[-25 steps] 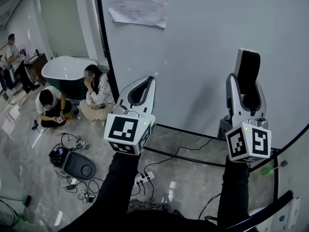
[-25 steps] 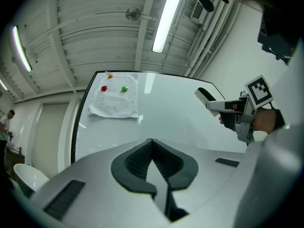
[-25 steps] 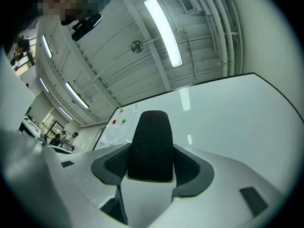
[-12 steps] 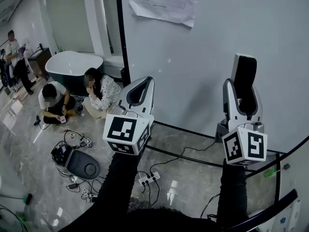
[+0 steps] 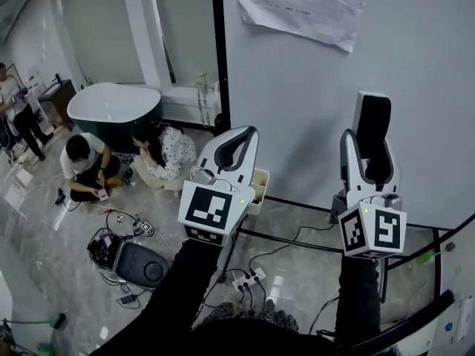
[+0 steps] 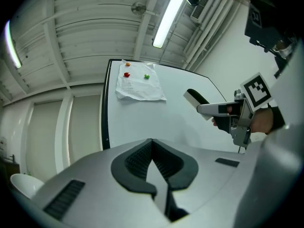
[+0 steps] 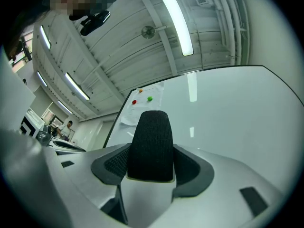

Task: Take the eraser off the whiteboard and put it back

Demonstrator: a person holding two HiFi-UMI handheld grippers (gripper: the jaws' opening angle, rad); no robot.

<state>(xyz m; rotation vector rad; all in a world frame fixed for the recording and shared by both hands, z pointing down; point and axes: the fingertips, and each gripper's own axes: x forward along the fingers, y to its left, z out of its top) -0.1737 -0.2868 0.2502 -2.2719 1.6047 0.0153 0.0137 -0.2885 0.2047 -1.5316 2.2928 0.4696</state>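
The eraser (image 5: pixel 373 117), a white block with black felt, stands upright between the jaws of my right gripper (image 5: pixel 371 145), held in front of the whiteboard (image 5: pixel 312 87). In the right gripper view the eraser (image 7: pixel 151 144) fills the gap, with a pad pressed to each side. My left gripper (image 5: pixel 248 132) hangs to the left near the board's black edge, jaws together and empty. Its own view shows the left gripper (image 6: pixel 152 144) shut, and farther right the right gripper (image 6: pixel 216 109) carrying the eraser (image 6: pixel 194 97).
A paper sheet (image 5: pixel 304 6) hangs at the board's top, pinned by red and green magnets (image 6: pixel 127 74). Two people sit on the floor (image 5: pixel 89 162) at left beside a bathtub (image 5: pixel 111 102). Cables and power strips (image 5: pixel 249 279) lie under the board's stand.
Both grippers have slid left along the board, nearer its black left edge and the paper sheet. The eraser stays in the right gripper; the left stays shut.
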